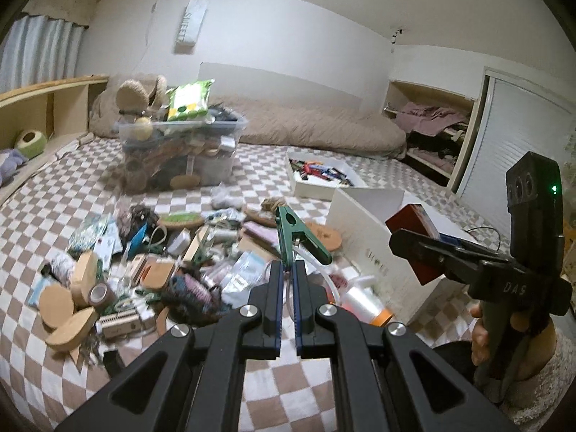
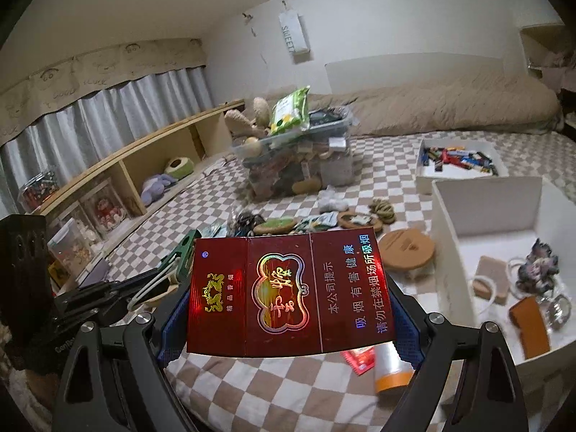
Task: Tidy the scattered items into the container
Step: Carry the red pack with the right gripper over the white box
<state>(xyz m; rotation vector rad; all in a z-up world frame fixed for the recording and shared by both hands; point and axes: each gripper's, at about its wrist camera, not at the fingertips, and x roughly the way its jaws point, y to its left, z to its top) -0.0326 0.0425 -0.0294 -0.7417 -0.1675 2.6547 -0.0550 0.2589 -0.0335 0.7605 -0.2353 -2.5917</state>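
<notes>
My left gripper (image 1: 288, 270) is shut on the tail of a green spring clamp (image 1: 300, 232), held up above the scattered pile (image 1: 151, 270) on the checkered bedspread. In the right wrist view the right gripper (image 2: 288, 309) is shut on a dark red cigarette box (image 2: 284, 295), whose ends are pressed by the blue pads (image 2: 406, 324). The open white container (image 2: 446, 237) lies just to its right, with several small items inside. From the left wrist view, the right gripper (image 1: 414, 244) and red box (image 1: 414, 221) hover at the near corner of the container (image 1: 363, 237).
A clear plastic bin (image 1: 180, 151) piled high stands further back on the bed. A white tray (image 1: 320, 180) of small colourful items sits behind the container. An orange-capped bottle (image 1: 363, 298) lies by the container's near wall. A wooden shelf (image 2: 126, 165) runs along the left.
</notes>
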